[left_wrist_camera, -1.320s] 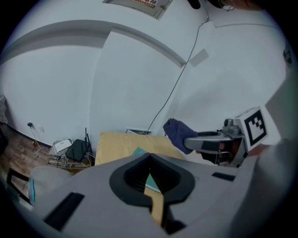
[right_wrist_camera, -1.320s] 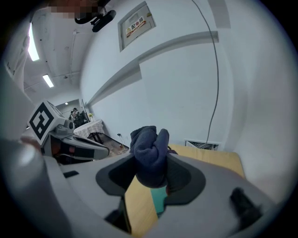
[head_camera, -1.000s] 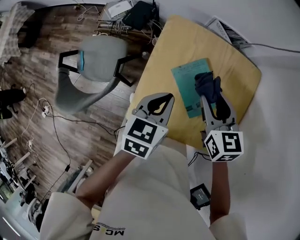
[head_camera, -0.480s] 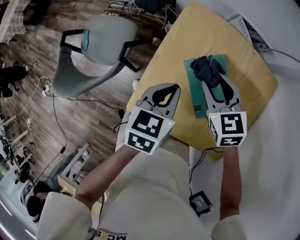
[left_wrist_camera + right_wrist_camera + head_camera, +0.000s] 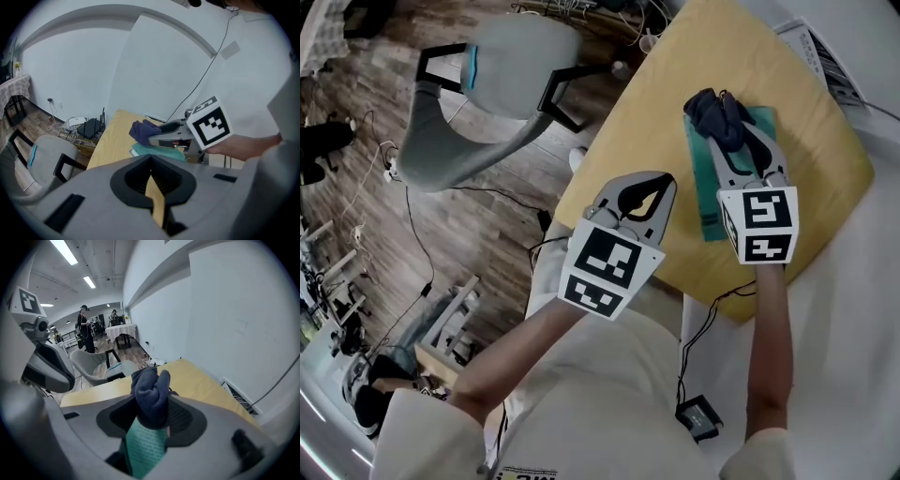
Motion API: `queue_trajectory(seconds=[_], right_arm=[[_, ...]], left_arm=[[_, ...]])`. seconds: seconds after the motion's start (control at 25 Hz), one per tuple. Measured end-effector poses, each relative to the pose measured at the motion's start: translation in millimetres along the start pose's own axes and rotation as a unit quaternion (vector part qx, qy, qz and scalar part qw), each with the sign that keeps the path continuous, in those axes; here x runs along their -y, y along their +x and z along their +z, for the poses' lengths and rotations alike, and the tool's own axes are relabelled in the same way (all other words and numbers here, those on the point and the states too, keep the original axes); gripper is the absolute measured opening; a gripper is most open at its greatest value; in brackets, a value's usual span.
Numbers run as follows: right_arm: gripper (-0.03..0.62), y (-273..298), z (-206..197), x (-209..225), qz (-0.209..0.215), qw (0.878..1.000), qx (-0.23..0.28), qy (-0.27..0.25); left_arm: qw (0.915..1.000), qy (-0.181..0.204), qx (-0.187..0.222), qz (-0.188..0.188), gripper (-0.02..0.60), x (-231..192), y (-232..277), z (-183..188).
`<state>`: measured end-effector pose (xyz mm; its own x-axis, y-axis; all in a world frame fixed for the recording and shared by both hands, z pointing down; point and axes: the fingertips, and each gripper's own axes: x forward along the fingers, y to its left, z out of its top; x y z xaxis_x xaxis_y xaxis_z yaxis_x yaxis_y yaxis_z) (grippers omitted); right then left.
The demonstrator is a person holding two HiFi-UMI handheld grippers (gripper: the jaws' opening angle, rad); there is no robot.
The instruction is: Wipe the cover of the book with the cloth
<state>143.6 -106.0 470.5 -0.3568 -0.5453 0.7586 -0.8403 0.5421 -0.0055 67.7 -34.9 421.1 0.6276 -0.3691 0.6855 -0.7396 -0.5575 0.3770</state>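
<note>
- The right gripper (image 5: 737,146) is clamped on a bunched dark blue cloth (image 5: 718,116); its own view shows the wad (image 5: 151,397) filling the gap between the jaws and bulging out past them.
- The left gripper (image 5: 653,184) has its jaws drawn together with nothing between them; only a sliver of tabletop shows through the slot (image 5: 151,187). It hovers over the near left edge of the table, apart from the book and taking no part.
- The teal book (image 5: 704,199) lies flat on the yellow wooden table (image 5: 656,112), toward its right side. The cloth sits at the book's far end, over the corner nearest the wall. From the side it looks down on the cover, though I cannot swear to contact.
- I judge the wiping step to be under way, with the stroke at the far end of the cover.
- The next move calls for drawing the cloth back along the cover with light downward pressure. The book is unheld and could slide, so the idle left gripper might pin a near corner.
- I see no container on the table. A printed sheet (image 5: 823,58) lies by the far corner.
</note>
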Motion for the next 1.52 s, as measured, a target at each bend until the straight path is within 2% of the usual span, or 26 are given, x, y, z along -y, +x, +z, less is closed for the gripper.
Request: queue_trajectory(seconds=[0.36,0.76,1.52], right_arm=[[0.189,19,-19,-5,-0.014,0.998,-0.05,-0.026],[0.189,13,-39,-17,-0.012,0.997,-0.068,-0.028],[0.189,-27,-90,-37,0.008,0.997,-0.08,0.015]], left_arm=[[0.9999,-0.009,0.003,0.007,0.011,-14,-3,-4],[0.9999,-0.012,0.004,0.008,0.011,-16,-8,-9],[0.9999,0.005,-0.01,-0.006,0.011,0,5,-13]])
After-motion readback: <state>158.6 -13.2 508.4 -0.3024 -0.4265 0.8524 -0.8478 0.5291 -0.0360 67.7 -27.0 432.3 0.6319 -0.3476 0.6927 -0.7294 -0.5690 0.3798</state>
